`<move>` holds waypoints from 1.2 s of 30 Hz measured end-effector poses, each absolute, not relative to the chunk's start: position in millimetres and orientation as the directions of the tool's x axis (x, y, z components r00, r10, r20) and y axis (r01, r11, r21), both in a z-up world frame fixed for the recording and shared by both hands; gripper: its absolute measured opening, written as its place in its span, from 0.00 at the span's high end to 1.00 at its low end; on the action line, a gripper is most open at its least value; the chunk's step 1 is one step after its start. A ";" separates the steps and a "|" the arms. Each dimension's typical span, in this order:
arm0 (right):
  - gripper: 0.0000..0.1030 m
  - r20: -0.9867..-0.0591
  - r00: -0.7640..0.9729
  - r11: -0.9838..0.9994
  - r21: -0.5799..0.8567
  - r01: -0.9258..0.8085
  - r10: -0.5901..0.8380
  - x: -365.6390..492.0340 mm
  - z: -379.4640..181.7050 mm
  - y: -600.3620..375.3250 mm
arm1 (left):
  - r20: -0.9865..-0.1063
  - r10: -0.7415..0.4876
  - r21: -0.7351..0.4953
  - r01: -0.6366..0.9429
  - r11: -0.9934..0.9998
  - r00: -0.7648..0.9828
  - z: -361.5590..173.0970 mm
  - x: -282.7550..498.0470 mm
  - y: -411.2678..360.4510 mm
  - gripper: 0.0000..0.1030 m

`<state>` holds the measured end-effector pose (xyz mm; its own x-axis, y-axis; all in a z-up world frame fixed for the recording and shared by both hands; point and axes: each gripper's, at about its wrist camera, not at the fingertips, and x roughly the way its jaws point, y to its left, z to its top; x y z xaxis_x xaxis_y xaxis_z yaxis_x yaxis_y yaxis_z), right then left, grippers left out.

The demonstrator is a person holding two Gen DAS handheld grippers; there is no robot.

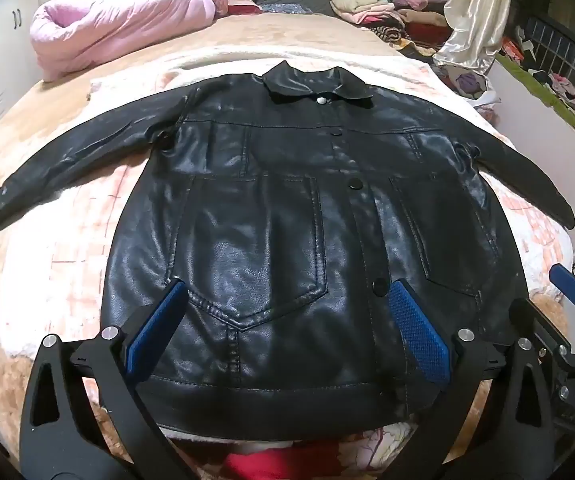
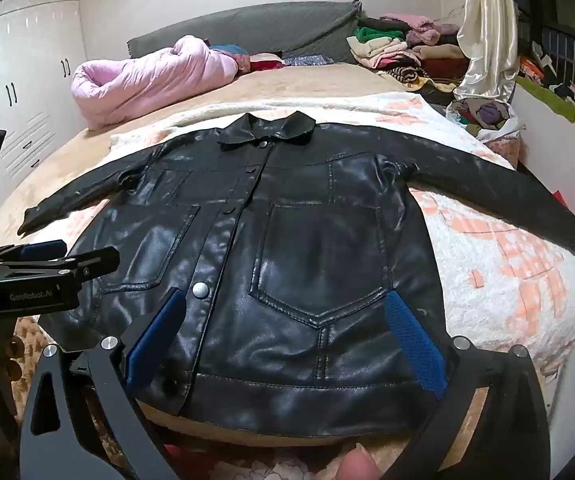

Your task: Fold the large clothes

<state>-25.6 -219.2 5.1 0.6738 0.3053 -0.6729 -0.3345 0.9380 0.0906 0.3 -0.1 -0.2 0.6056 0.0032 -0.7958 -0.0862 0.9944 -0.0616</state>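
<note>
A black leather jacket [image 1: 279,216] lies flat and buttoned on the bed, front up, collar far, both sleeves spread out to the sides; it also shows in the right wrist view [image 2: 307,248]. My left gripper [image 1: 287,324] is open and empty, held over the jacket's lower left half near the hem. My right gripper [image 2: 287,332] is open and empty, held over the lower right half near the hem. The right gripper shows at the right edge of the left wrist view [image 1: 571,312], and the left gripper at the left edge of the right wrist view [image 2: 47,264].
The jacket rests on a white and pink fleece blanket [image 2: 507,264] over a tan bedspread [image 1: 15,160]. A rolled pink duvet [image 1: 119,20] lies at the far left. Piles of folded clothes [image 1: 387,4] and a cream satin cloth [image 1: 475,20] stand at the far right. White wardrobes [image 2: 19,80] are on the left.
</note>
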 end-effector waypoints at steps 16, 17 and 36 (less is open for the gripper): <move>0.04 -0.681 0.669 0.941 0.088 -0.327 0.297 -24.7 3.0 -223.1 | -0.791 -0.014 -0.081 -0.082 0.993 0.612 4.8 -0.8 -0.3 0.09; 0.04 -0.681 0.670 0.941 0.086 -0.328 0.296 -25.4 4.5 -221.9 | -0.790 -0.012 -0.079 -0.083 0.993 0.613 5.4 -0.8 -0.6 0.09; 0.04 -0.686 0.664 0.938 0.082 -0.337 0.299 -25.3 5.1 -218.6 | -0.786 -0.019 -0.082 -0.074 0.994 0.617 7.0 -0.9 -3.5 0.09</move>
<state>-25.3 -218.6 5.1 0.6639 0.2986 -0.6856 -0.3368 0.9380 0.0824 -0.9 -3.5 7.0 0.6175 -0.0189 -0.7863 -0.0742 0.9938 -0.0822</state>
